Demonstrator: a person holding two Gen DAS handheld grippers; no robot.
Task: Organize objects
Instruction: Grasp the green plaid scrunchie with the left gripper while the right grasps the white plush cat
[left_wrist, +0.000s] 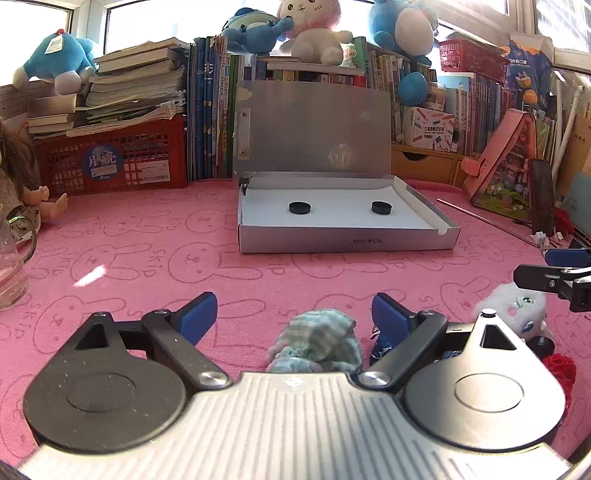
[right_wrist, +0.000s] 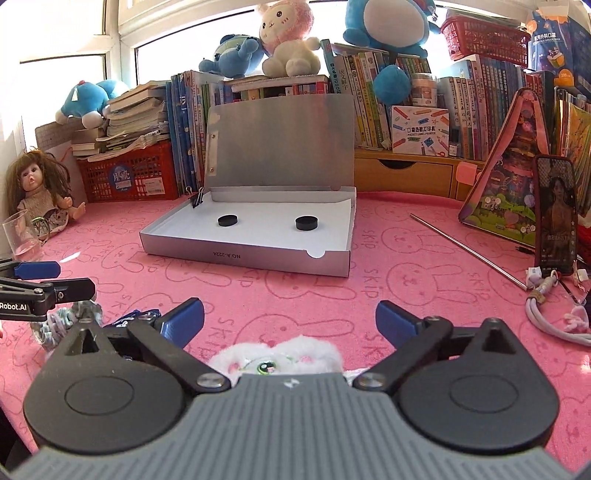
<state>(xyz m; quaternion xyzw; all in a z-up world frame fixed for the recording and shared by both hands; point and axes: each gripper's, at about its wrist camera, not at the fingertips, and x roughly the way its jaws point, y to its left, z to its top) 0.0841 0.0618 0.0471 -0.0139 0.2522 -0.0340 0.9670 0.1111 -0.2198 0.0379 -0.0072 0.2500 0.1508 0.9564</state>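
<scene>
A shallow silver box (left_wrist: 347, 242) sits open in the middle of the pink rabbit-print table (left_wrist: 147, 258), its lid (left_wrist: 314, 125) standing upright against the row of books behind. Inside, on the white floor of the box, lie two black discs: the left disc (left_wrist: 300, 208) and the right disc (left_wrist: 381, 207), well apart from each other and clear of the walls. A black binder clip (right_wrist: 197, 197) grips the back left corner of the box. The left gripper (left_wrist: 293, 314) hovers low over the table with its jaws spread wide and nothing between the blue pads; just beneath it lies a small green-checked cloth item (left_wrist: 317, 343), partly hidden by the gripper body, with a dark blue cloth piece (left_wrist: 380, 343) beside it. The right gripper (right_wrist: 290, 319) also has its jaws wide apart and empty, and a white fluffy toy (right_wrist: 280, 360) with a green eye lies on the table right under it, nearer the camera than the box. None of these soft things is in the box. At the far left a red basket (left_wrist: 110, 162) holds a tall stack of books, and a second red basket (right_wrist: 484, 37) sits on top of the books at the right. A clear glass (right_wrist: 22, 236) stands next to a doll (right_wrist: 40, 192) at the left edge of the table.
</scene>
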